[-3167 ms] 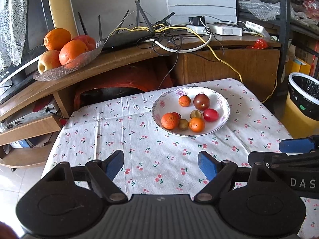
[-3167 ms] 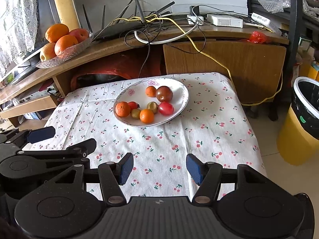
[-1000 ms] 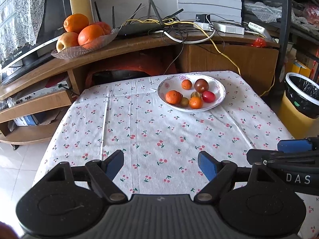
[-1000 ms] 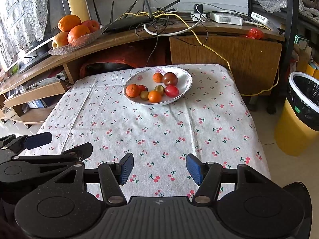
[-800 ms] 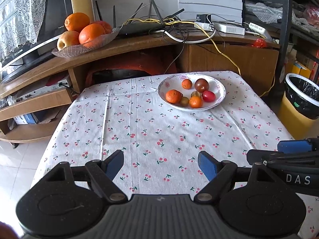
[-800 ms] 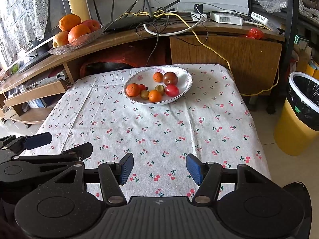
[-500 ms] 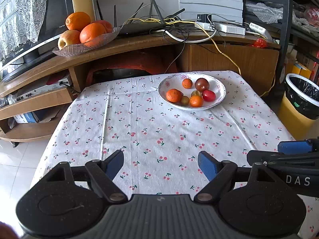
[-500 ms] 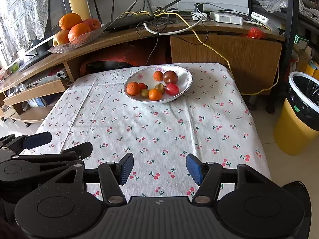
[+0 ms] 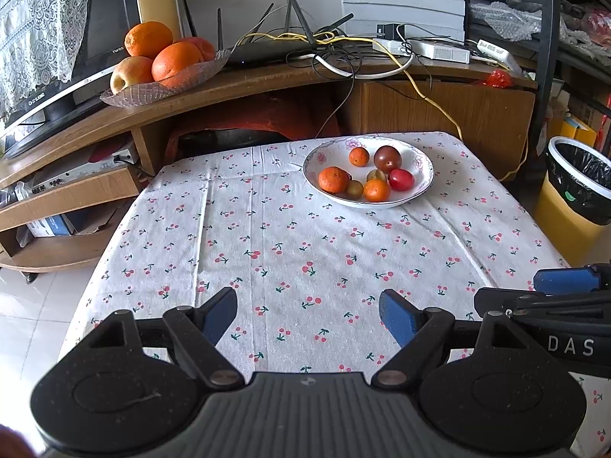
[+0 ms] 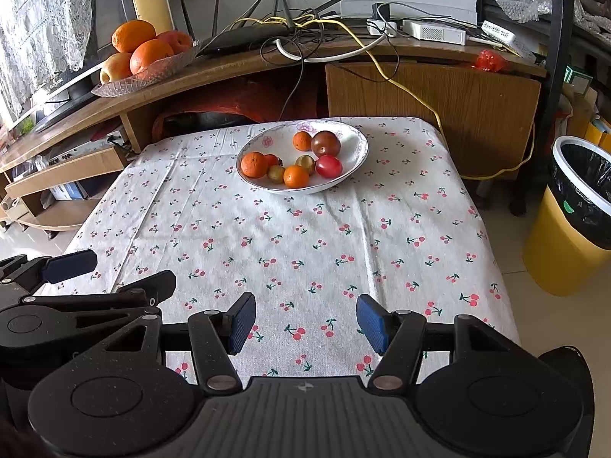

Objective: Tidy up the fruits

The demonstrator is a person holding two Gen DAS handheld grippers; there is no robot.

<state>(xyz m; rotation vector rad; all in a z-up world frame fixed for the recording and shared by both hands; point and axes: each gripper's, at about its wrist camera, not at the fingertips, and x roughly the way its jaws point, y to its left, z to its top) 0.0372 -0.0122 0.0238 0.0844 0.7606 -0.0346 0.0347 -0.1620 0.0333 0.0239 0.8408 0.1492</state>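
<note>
A white flowered plate point(image 9: 420, 187) point(image 10: 355, 160) sits at the far side of the cherry-print table. It holds several small fruits: oranges point(image 9: 333, 179) point(image 10: 253, 164), a dark tomato point(image 9: 387, 158) point(image 10: 325, 143), a red tomato point(image 9: 401, 179) point(image 10: 328, 166). My left gripper point(image 9: 307, 315) hovers open over the table's near edge, nothing between its blue pads. My right gripper point(image 10: 305, 322) is open too, beside it on the right, also empty. Both are well short of the plate.
A glass dish of big oranges and an apple point(image 9: 160, 61) point(image 10: 141, 53) rests on the wooden shelf behind the table, next to a router and tangled cables point(image 9: 313, 45). A yellow bin with a black liner point(image 9: 576, 198) point(image 10: 573, 213) stands at the right of the table.
Both grippers have pulled back and risen from the plate, which now looks smaller and farther. Their jaws stayed open and empty throughout.
</note>
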